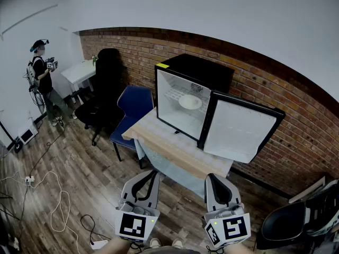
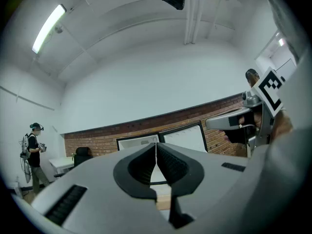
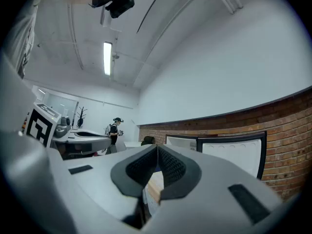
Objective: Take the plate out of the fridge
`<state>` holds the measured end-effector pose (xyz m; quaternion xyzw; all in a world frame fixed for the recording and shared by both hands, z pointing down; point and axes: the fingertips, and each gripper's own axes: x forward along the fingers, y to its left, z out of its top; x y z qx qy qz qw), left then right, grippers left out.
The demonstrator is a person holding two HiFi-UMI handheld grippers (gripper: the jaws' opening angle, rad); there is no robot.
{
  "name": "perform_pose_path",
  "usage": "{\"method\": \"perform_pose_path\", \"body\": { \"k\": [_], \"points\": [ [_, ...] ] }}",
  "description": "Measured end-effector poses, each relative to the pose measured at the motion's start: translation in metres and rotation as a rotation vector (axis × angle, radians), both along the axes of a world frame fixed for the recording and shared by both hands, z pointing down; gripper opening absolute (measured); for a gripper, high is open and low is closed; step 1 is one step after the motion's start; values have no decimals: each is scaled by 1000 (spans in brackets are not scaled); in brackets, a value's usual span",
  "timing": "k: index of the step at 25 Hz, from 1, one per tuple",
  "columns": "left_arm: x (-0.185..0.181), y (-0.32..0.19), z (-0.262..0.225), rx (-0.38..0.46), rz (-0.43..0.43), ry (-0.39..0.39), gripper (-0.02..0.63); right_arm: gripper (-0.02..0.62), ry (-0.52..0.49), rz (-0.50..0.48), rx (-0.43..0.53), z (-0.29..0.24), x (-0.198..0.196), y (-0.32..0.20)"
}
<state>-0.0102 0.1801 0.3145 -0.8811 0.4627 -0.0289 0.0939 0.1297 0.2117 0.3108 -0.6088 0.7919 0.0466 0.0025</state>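
Note:
A black mini fridge [image 1: 193,91] stands on a wooden table [image 1: 175,150], and its door [image 1: 241,131] hangs open to the right. Inside, a white plate [image 1: 190,101] lies on the wire shelf. Both grippers are held low, well short of the table's front edge. My left gripper [image 1: 150,172] is shut and empty, and so is my right gripper [image 1: 213,177]. The left gripper view has its shut jaws [image 2: 156,147] pointing at the fridge [image 2: 139,141] from a distance. The right gripper view looks past its shut jaws [image 3: 157,149] to the open door [image 3: 239,155].
A blue chair [image 1: 135,107] and a black office chair [image 1: 103,99] stand left of the table. A person [image 1: 41,78] stands at the far left by a white table [image 1: 79,72]. Cables [image 1: 53,205] lie on the wooden floor. Another black chair [image 1: 296,221] is at the lower right.

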Motion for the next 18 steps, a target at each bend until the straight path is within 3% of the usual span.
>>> {"method": "perform_pose_path", "body": {
  "k": [18],
  "points": [
    [17, -3, 3, -1, -4, -12, 20, 29, 23, -11, -20, 7, 6, -11]
  ]
}}
